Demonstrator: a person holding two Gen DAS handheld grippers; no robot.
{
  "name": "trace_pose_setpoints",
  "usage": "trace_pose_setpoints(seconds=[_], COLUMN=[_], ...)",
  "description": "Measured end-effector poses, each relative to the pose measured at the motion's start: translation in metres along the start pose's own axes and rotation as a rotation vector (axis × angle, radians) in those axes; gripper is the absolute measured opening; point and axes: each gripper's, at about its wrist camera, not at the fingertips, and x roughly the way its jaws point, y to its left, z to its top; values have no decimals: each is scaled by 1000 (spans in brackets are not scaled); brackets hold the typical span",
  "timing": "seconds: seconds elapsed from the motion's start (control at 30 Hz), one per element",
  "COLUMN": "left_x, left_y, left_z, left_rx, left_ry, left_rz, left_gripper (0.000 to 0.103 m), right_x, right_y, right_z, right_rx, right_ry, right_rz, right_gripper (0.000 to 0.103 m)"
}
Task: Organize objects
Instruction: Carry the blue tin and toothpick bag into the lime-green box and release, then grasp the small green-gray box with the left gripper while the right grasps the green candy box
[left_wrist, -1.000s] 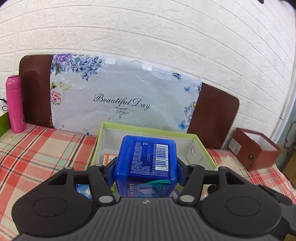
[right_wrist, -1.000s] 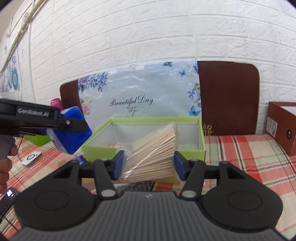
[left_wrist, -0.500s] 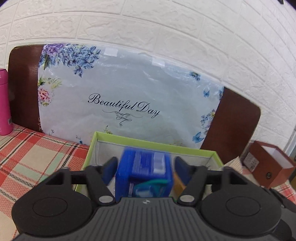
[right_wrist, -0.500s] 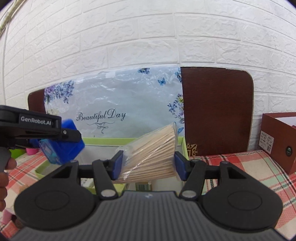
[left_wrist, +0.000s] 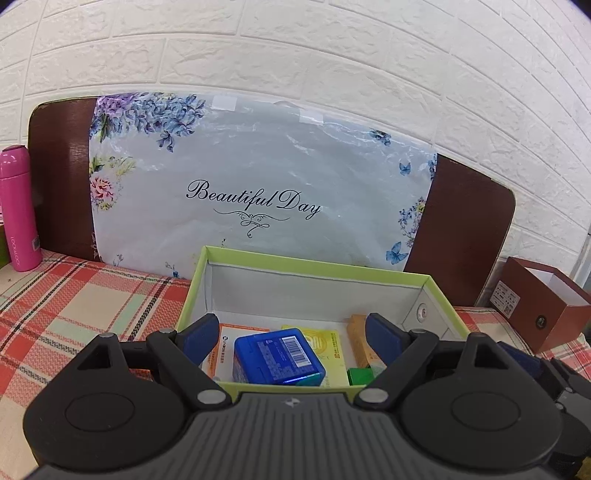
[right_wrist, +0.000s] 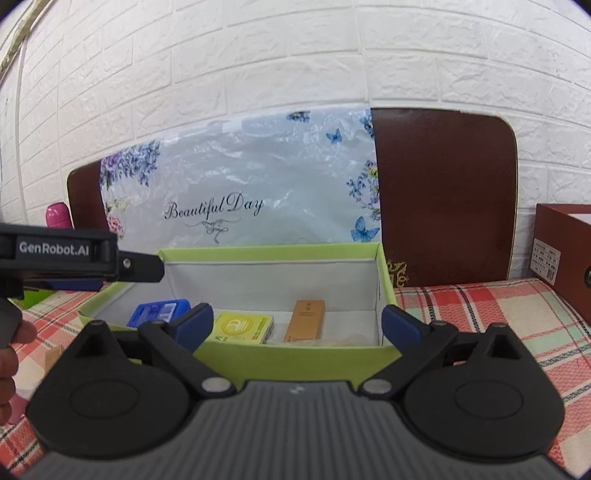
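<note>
A green box (left_wrist: 314, 263) with a white inside stands on the checked tablecloth; it also shows in the right wrist view (right_wrist: 295, 352). Inside lie a blue plastic case (left_wrist: 277, 356), a yellow packet (left_wrist: 327, 341), an orange-brown carton (left_wrist: 359, 341) and a small green item (left_wrist: 360, 376). The right wrist view shows the blue case (right_wrist: 157, 312), yellow packet (right_wrist: 242, 326), brown carton (right_wrist: 304, 319) and a clear bag of wooden sticks (right_wrist: 347, 340) in the box. My left gripper (left_wrist: 291, 334) is open and empty above the box. My right gripper (right_wrist: 297, 323) is open and empty at the box's near wall.
A floral "Beautiful Day" bag (left_wrist: 255, 184) leans on a brown board (left_wrist: 458, 229) by the brick wall. A pink bottle (left_wrist: 18, 210) stands at the left. A brown open box (left_wrist: 543, 306) sits at the right. The left gripper's side (right_wrist: 74, 258) reaches over the box.
Both grippers have opened. The blue case dropped from the left gripper into the box, and the stick bag left the right gripper and lies in the box.
</note>
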Motion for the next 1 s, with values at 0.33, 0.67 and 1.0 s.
trace_pose_setpoints(seconds=[0.33,0.67,1.0], left_x=[-50,-92,-98], left_y=[-6,2,-6], left_z=[-16,-62,-121], left_rx=[10,-27,-38], left_ry=[20,110,235], left_rz=[15,-13,-116], left_gripper=[89,89,88], right_x=[-60,-129,-160], right_y=[4,12,-2], right_z=[4,-14,-51], right_rx=[-29,-68,-46], right_ry=[-27,41,168], right_rz=[34,121,85], right_gripper=[103,103,103])
